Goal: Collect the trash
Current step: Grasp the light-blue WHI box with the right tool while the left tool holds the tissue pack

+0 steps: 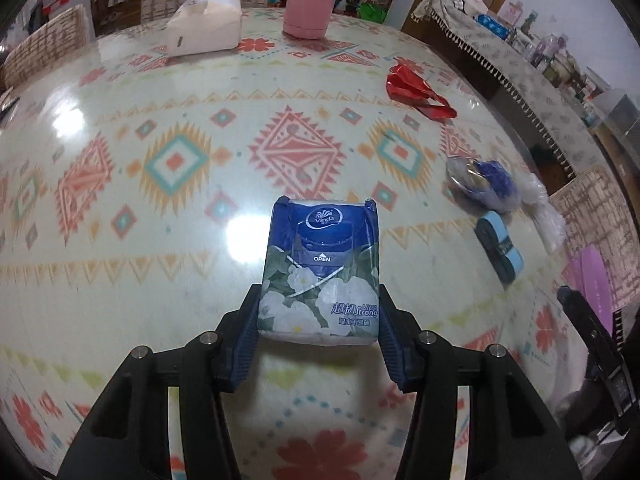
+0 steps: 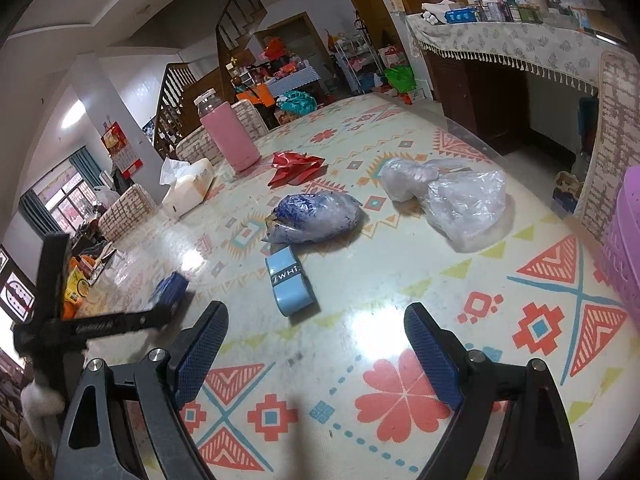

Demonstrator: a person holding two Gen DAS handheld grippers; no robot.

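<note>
Holding a blue tissue pack (image 1: 320, 272) clamped by its lower sides in the left hand-held gripper (image 1: 319, 320), lifted off the patterned surface (image 1: 160, 264), long axis running straight ahead along the fingers. Standing wide and empty, right hand-held gripper (image 2: 316, 352), nearer than the left to the remaining litter: light blue tape roll (image 2: 291, 284) just ahead and slightly left, long axis angled away, blue-filled bag (image 2: 316, 218) beyond it, clear crumpled bag (image 2: 460, 200) ahead right, red wrapper (image 2: 294, 168) farther back. Likely destined for the purple basket (image 2: 624, 248) at far right, judging by the task.
</note>
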